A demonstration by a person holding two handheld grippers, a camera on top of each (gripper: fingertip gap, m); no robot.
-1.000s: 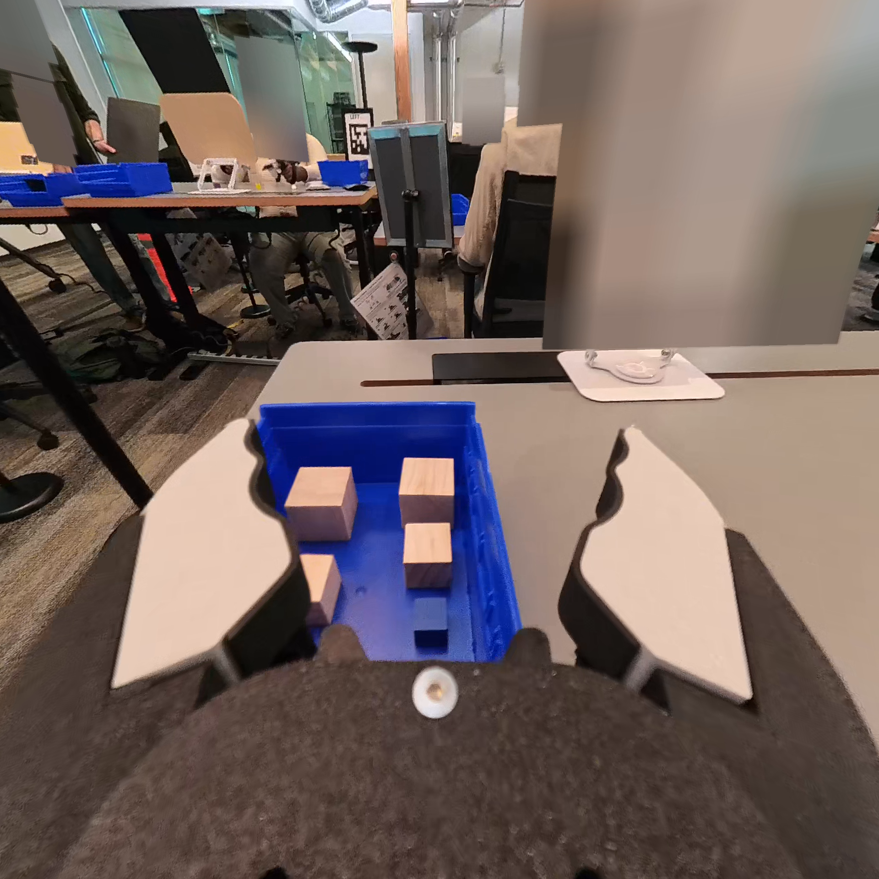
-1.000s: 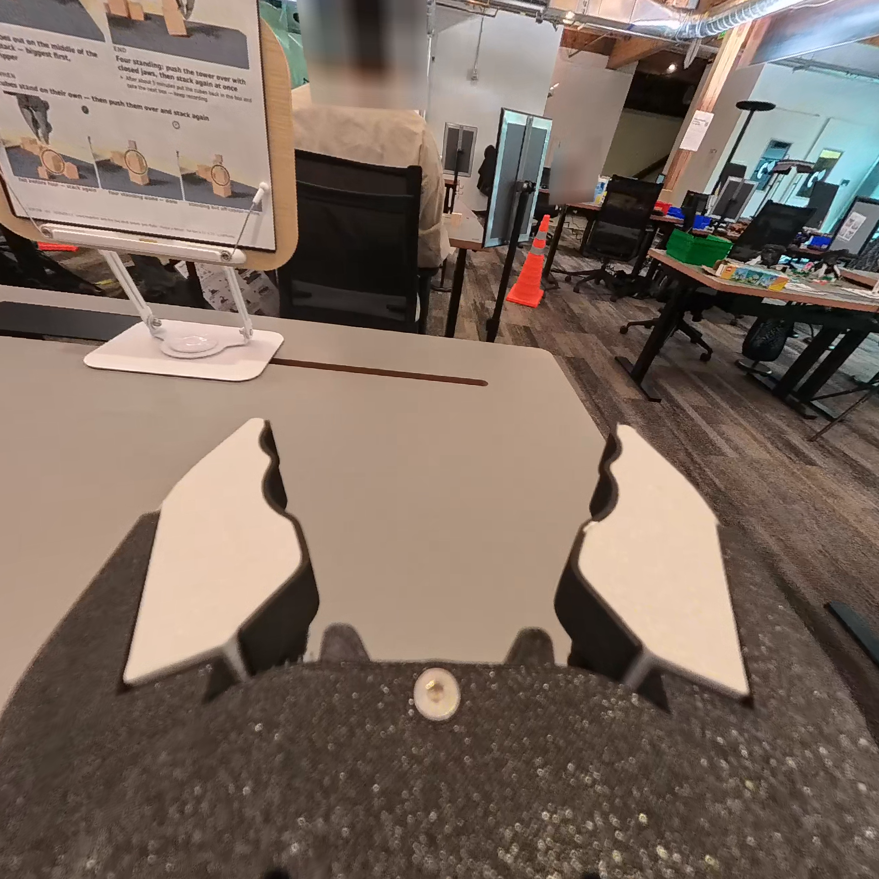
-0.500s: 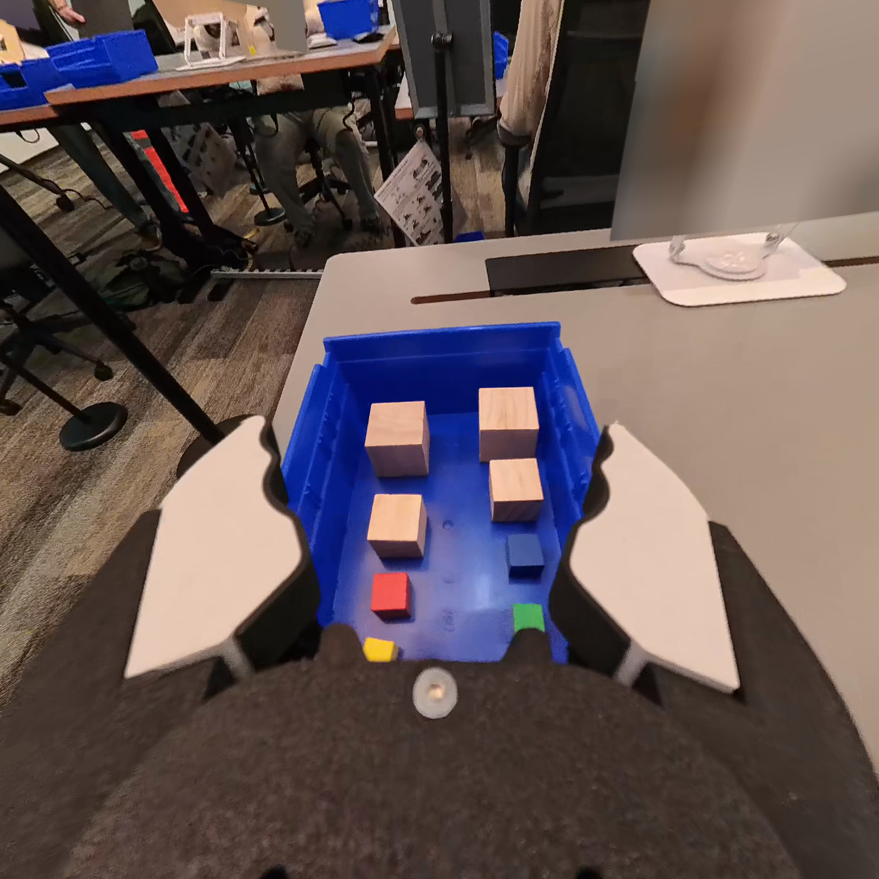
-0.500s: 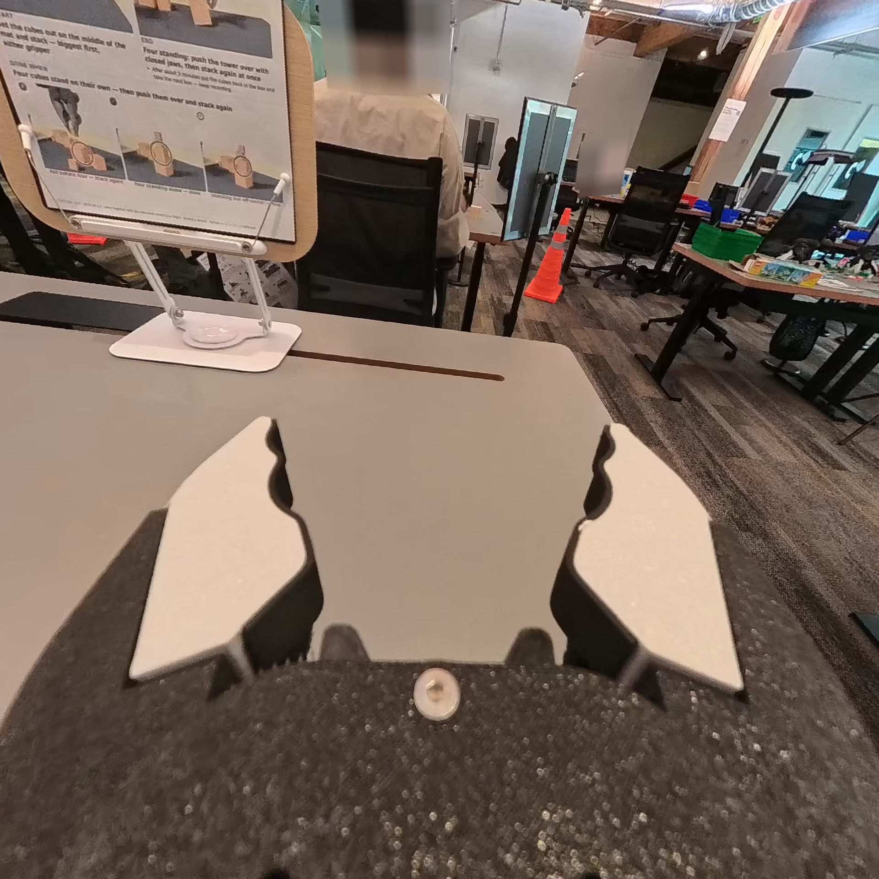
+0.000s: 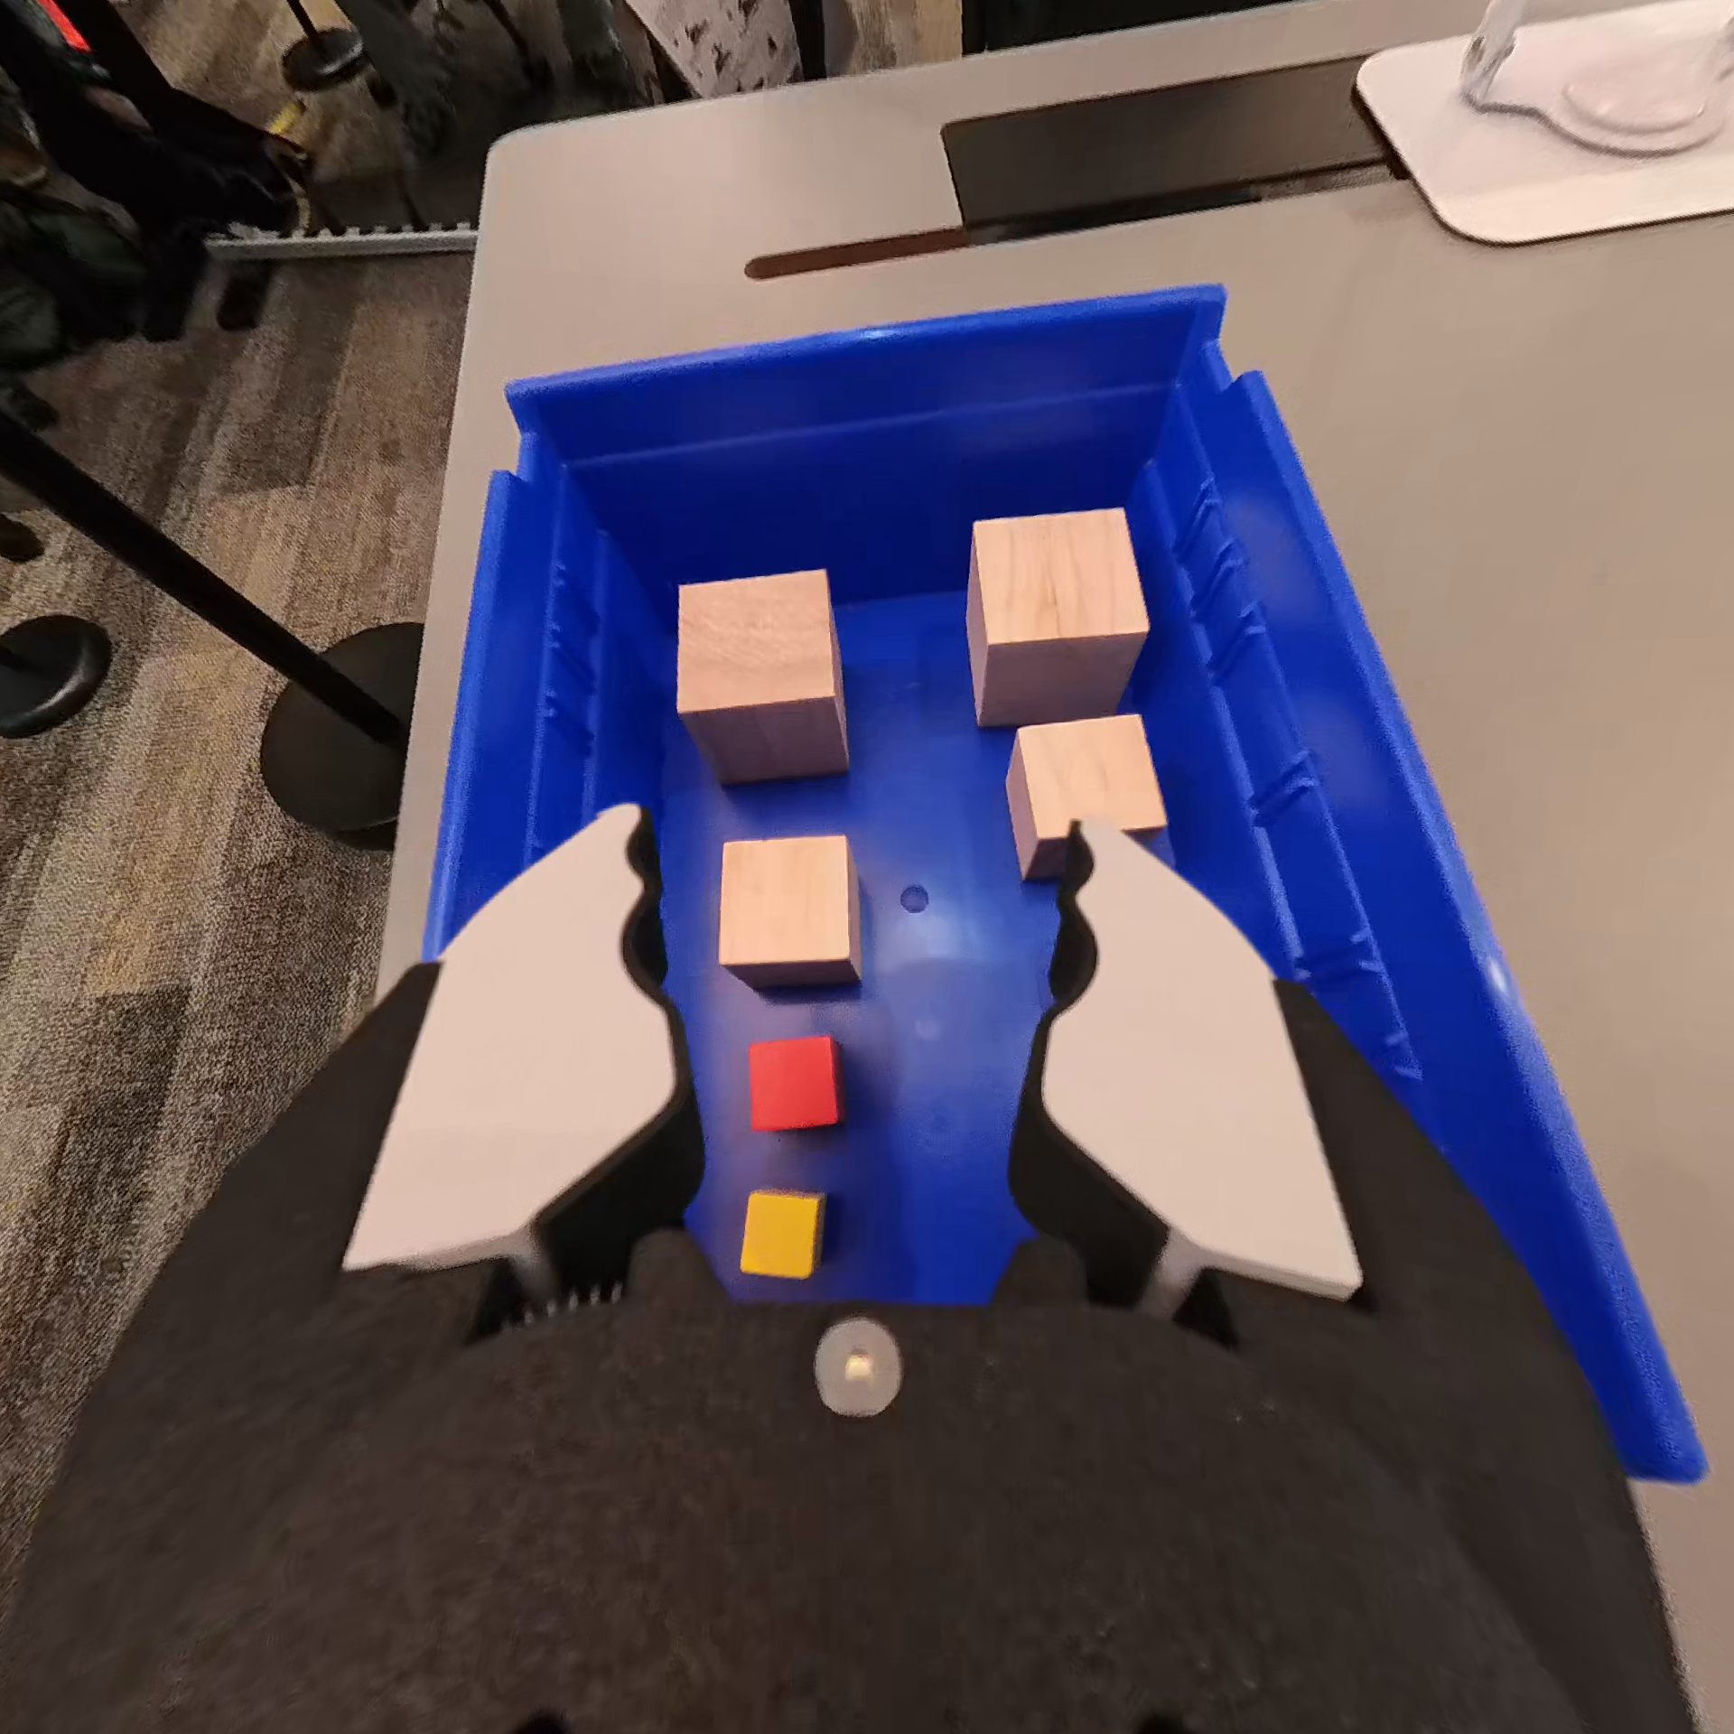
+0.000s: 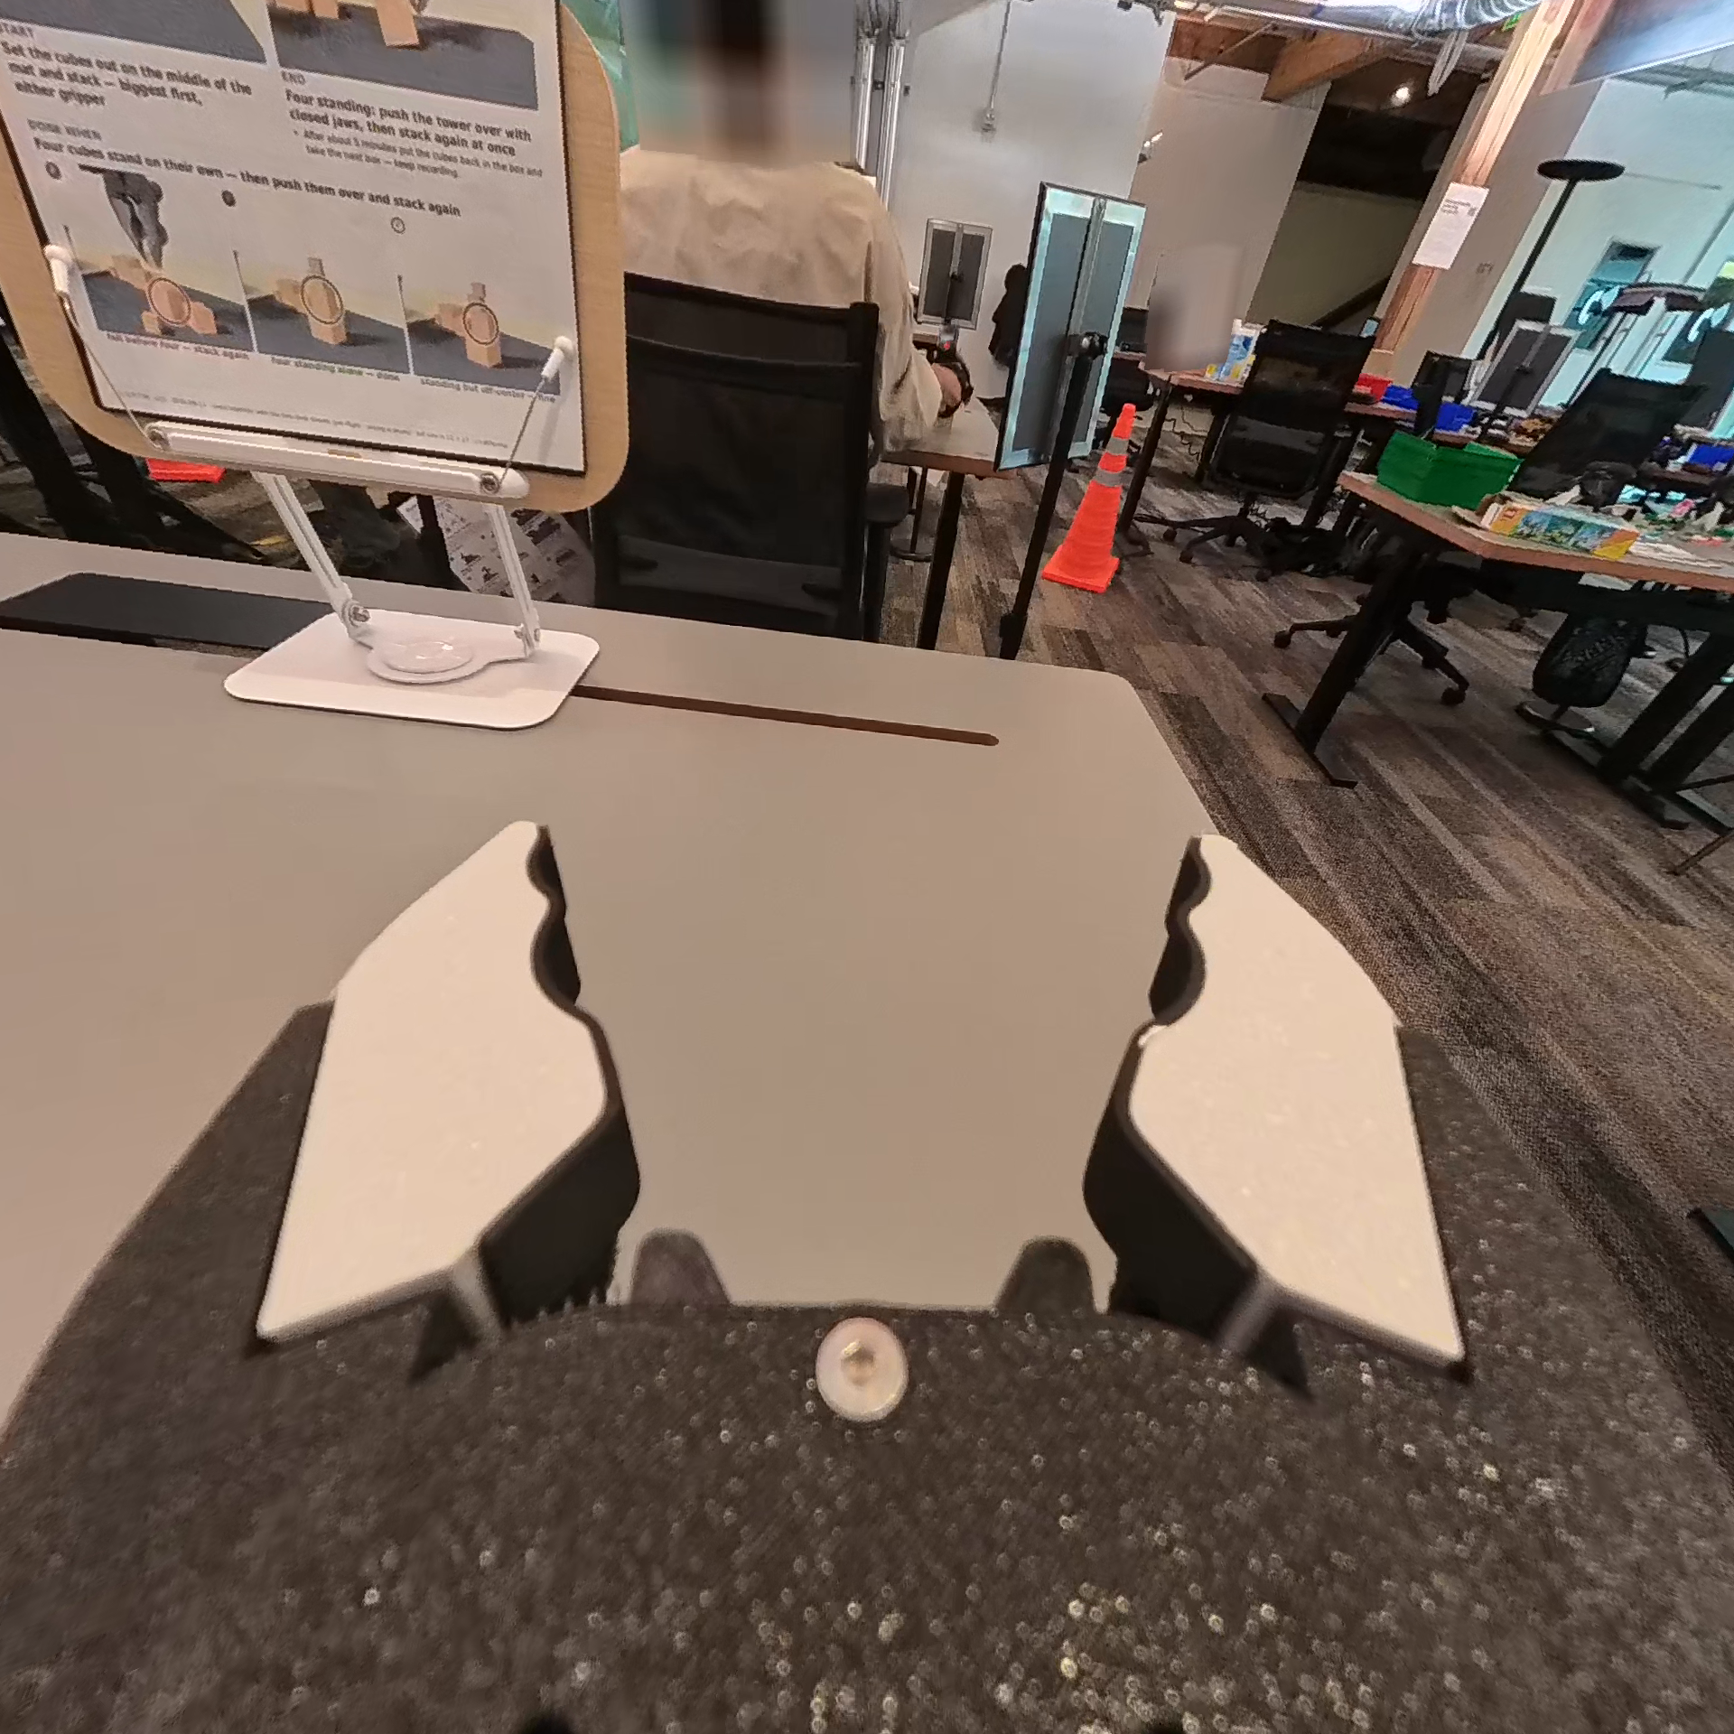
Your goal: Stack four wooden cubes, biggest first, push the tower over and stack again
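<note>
Dropping closer over the blue bin (image 5: 1314, 751), left gripper (image 5: 859, 840) spread, its fingertip (image 5: 1093, 844) hiding one wooden cube's (image 5: 1084, 779) corner; right gripper (image 6: 868, 844) gapes wide.

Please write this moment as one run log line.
left gripper: open, above blue plastic bin | four plain wooden cubes: in bin | right gripper: open, empty

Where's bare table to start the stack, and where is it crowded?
Bare: the grey table ahead of the right gripper, between the white stand base and the right edge; also right of the blue bin. Crowded: inside the bin, where the left gripper is among the cubes.
</note>
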